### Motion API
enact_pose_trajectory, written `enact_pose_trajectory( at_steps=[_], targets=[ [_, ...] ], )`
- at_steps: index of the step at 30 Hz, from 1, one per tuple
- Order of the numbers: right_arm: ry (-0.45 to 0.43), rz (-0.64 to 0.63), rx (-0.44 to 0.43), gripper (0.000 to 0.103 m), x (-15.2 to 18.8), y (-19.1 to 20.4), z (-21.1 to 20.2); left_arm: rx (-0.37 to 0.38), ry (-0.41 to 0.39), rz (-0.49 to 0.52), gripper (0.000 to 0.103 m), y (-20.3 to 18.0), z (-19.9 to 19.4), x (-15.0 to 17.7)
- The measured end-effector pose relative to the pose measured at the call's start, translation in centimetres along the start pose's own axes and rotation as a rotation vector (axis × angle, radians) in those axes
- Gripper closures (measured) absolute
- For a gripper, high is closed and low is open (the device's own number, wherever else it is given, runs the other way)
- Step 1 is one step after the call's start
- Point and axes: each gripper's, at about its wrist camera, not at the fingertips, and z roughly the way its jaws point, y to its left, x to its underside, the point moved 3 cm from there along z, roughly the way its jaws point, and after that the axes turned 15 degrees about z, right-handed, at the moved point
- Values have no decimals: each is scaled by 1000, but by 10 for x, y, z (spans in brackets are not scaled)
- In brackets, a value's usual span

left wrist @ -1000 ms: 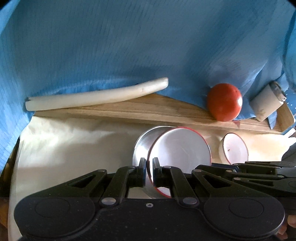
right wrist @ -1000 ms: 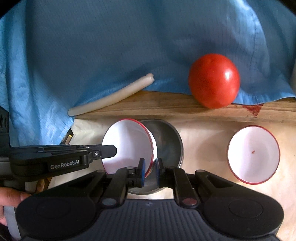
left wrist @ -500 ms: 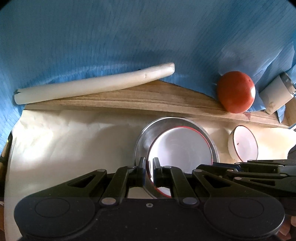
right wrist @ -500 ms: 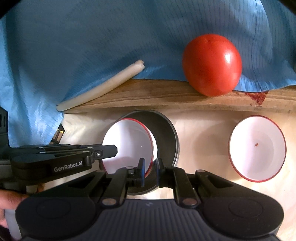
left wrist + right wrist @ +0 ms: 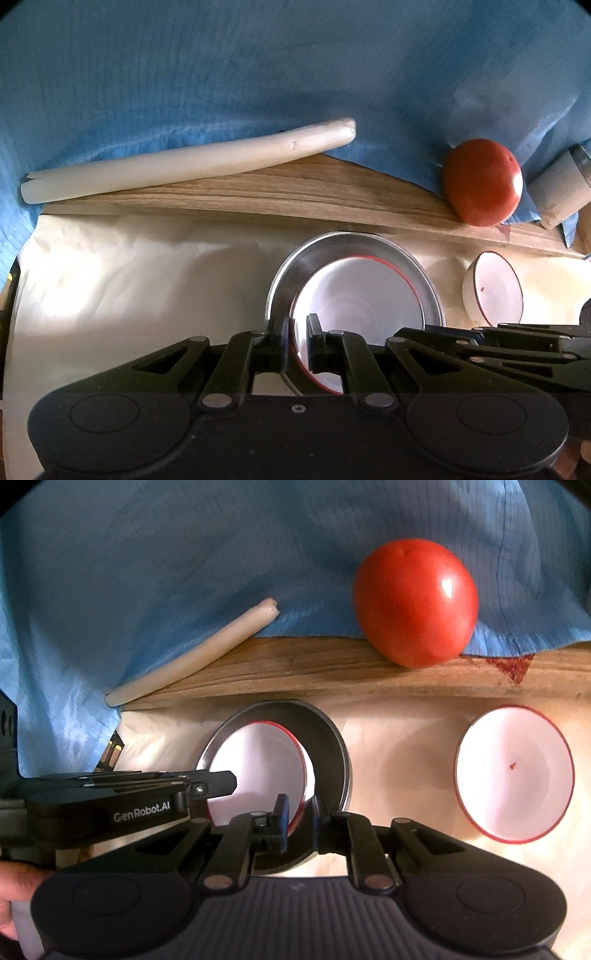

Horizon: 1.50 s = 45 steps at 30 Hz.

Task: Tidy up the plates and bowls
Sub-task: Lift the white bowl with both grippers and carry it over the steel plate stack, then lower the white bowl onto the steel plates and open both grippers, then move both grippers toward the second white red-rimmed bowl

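Observation:
A white bowl with a red rim (image 5: 358, 295) (image 5: 255, 768) sits tilted inside a steel bowl (image 5: 332, 240) (image 5: 325, 738) on cream paper. My left gripper (image 5: 297, 341) is shut on the white bowl's near rim; in the right wrist view it (image 5: 207, 790) reaches in from the left. My right gripper (image 5: 298, 821) is shut on the steel bowl's near wall, with the white bowl's edge just inside its jaws. A second red-rimmed white bowl (image 5: 495, 291) (image 5: 513, 771) stands alone to the right.
A red tomato (image 5: 480, 181) (image 5: 413, 602) and a long white stalk (image 5: 184, 162) (image 5: 192, 657) lie on a wooden board (image 5: 258, 192) at the back, partly under a blue cloth (image 5: 295, 74). A pale roll (image 5: 557, 188) lies far right. A hand (image 5: 14, 893) shows at the left edge.
The white bowl came down from a steep tilt above the steel bowl to sit inside it. Both grippers kept their hold; the left one sank a little.

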Motion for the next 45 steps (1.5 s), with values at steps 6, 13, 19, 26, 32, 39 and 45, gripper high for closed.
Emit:
enact_pose_trajectory(
  at_steps=[6, 13, 19, 26, 32, 39, 45],
  targets=[
    [-22, -6, -3, 84, -4, 0, -3, -15, -28, -2, 88, 1, -5, -3],
    [-67, -21, -22, 74, -5, 0, -17, -25, -51, -14, 79, -1, -13, -2],
    [-132, -31, -24, 44, -4, -5, -42, -35, -89, -19, 54, -10, -25, -3],
    [-224, -1, 5, 11, -3, -30, -79, -53, -133, -15, 24, -27, -37, -10],
    [-314, 47, 67, 1, 3, -62, -109, -48, -151, 29, 7, -57, -40, -17],
    [-415, 85, 163, 0, 18, -105, -140, -6, -152, 111, 3, -106, -38, -24],
    [-447, 149, 215, 0, 33, -142, -163, 19, -129, 195, 2, -147, -28, -24]
  ],
)
